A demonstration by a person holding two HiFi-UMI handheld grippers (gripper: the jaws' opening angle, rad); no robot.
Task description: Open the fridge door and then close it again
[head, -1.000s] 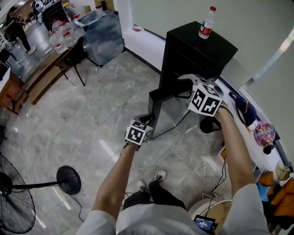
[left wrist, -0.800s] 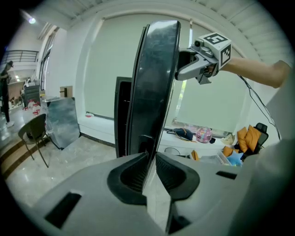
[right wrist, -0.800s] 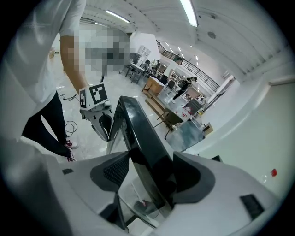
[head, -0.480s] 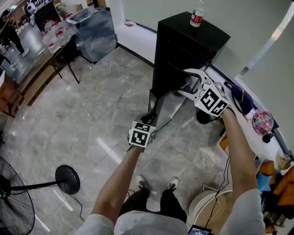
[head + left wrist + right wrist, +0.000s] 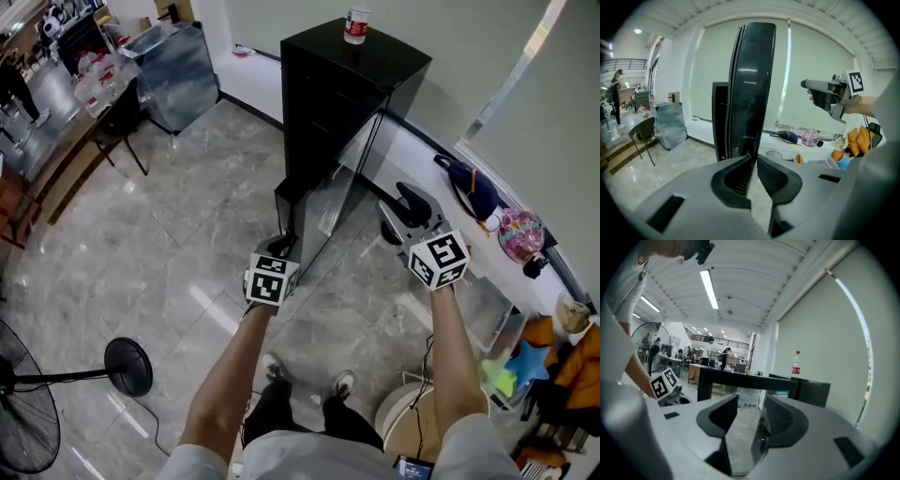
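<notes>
Jaws first: my left gripper [image 5: 753,158] has just been closing, and its jaws now stand all but together. Only a thin slit is left, with floor [image 5: 187,244] showing through it and nothing clamped. Its tips sit low down, right at the free edge of the fridge door [image 5: 323,211]; I cannot tell whether they touch it.

My right gripper [image 5: 752,396] hangs to the right of the door, clear of it, over the floor. Its jaws stand apart, though they too have just been closing, and nothing is between them.

The door stands wide open, swung out toward me from the black fridge [image 5: 328,94], and I see it edge-on in the left gripper view. The fridge stands on the floor beside a low white ledge [image 5: 412,155] that runs along the wall.

On the fridge's top, near its far edge, a bottle [image 5: 355,25] with a red label stands upright. Farther right along the ledge lies a dark bag [image 5: 469,192].
</notes>
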